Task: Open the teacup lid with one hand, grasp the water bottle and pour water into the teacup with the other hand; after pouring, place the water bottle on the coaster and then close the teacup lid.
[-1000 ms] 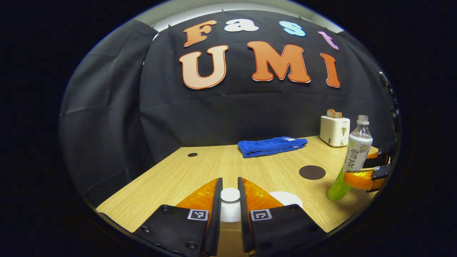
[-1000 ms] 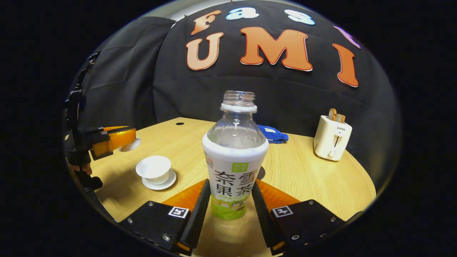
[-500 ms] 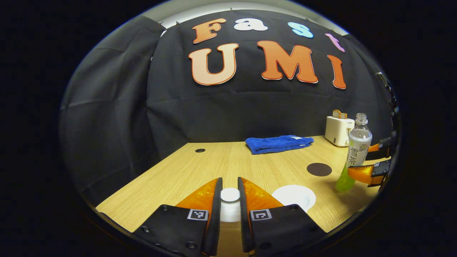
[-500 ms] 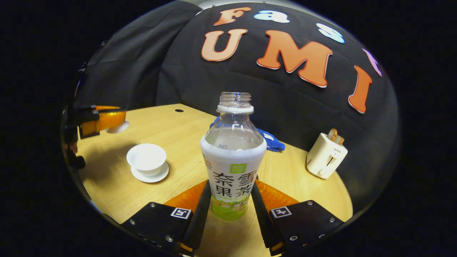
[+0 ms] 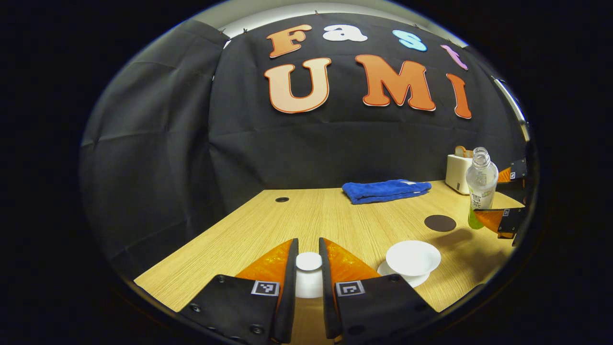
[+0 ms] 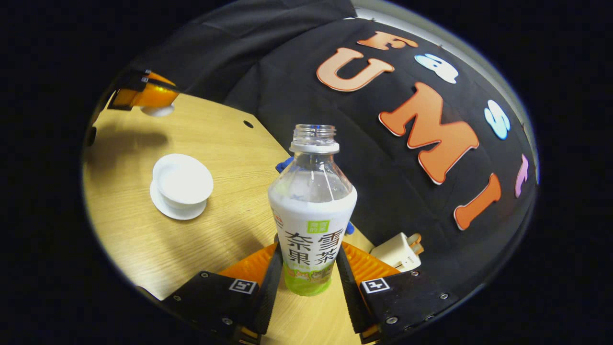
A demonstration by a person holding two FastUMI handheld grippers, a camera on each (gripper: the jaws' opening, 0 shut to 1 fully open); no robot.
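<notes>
Both sets of jaws are clamped: your left gripper (image 5: 309,273) presses its two fingers on the knob of the teacup lid (image 5: 309,268), and your right gripper (image 6: 309,268) presses its two fingers on the lower body of the water bottle (image 6: 312,211).

Compared with one second ago, you have rolled the right gripper. In the right gripper view the table (image 6: 143,239) and the booth wall now lie at a steep slant, where before they sat nearly level. The bottle is uncapped, with its open neck leaning toward the teacup (image 6: 182,179). In the left gripper view the bottle (image 5: 480,184) has risen off the table and hangs above it at the right edge; a second ago its base was lower and closer to the camera.

Your left gripper has also shifted. The open teacup (image 5: 413,258) on its saucer (image 5: 407,280) now shows in full just right of the fingers, where before only part of a white rim appeared. In the right gripper view, the left gripper (image 6: 143,96) holds the lid (image 6: 157,111) in the air, well apart from the cup.

On the light wood table, the dark round coaster (image 5: 439,223) lies bare between the teacup and the bottle. A folded blue towel (image 5: 385,190) lies near the back edge, and a white toaster (image 5: 457,170) stands at the far right. Black cloth walls the booth.
</notes>
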